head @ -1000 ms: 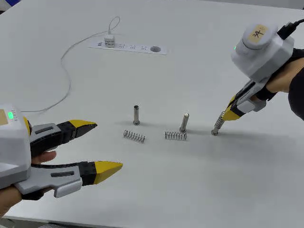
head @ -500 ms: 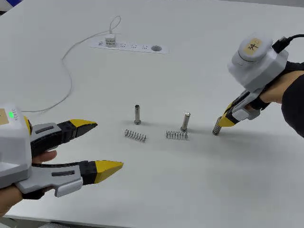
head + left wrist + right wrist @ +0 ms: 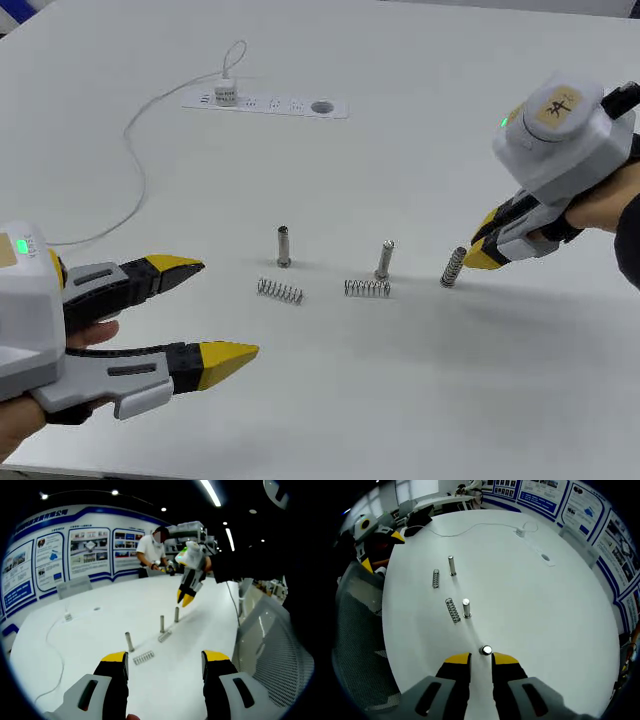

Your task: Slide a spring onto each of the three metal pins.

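Note:
Three metal pins stand upright on the white table [image 3: 330,400]: the left pin [image 3: 284,246], the middle pin [image 3: 385,260] and the right pin, which wears a spring [image 3: 453,267]. Two loose springs lie flat, one [image 3: 279,290] by the left pin and one [image 3: 368,288] by the middle pin. My right gripper [image 3: 480,252] hovers just right of the sprung pin, jaws a little apart and holding nothing. In the right gripper view that pin's top [image 3: 485,651] sits just ahead of the right gripper [image 3: 481,658]. My left gripper [image 3: 215,310] hangs wide open at the near left, empty.
A white power strip [image 3: 265,102] with a plugged-in charger and its cable [image 3: 140,160] lies at the far side of the table. A mesh chair [image 3: 280,650] stands beside the table edge. A person [image 3: 152,550] works at the far end.
My right gripper has let go of the spring on the right pin and drawn back to the right. The spring has settled lower on that pin. The left gripper has stayed put.

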Motion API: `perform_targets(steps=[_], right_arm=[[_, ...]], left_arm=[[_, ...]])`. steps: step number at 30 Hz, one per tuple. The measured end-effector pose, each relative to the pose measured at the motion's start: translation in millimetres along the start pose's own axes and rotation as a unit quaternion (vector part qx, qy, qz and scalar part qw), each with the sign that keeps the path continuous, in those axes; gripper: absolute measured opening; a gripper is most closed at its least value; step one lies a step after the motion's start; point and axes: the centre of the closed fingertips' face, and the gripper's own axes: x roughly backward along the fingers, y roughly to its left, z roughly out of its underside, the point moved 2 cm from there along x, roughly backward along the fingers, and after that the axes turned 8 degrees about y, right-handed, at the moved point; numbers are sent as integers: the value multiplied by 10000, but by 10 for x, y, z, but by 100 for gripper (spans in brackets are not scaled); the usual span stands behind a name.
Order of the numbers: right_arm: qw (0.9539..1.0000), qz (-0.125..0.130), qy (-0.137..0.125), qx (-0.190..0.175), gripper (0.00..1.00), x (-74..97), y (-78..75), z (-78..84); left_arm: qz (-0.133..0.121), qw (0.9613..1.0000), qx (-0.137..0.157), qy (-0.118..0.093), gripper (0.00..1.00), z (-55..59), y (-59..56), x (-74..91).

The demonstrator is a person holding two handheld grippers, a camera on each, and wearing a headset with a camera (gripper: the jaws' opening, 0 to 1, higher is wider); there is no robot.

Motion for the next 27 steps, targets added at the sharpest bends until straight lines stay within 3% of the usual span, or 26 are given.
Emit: perform_targets(steps=[17,27], right_arm=[[9984,-315,-402,248,17,-221,344,-299],[9966,-514,-508,383,16,-513,494,-477]], left_arm=[[29,10000,-68,-4,61,-34,-52,-21],[12,10000,-62,4,61,-28,-50,-19]])
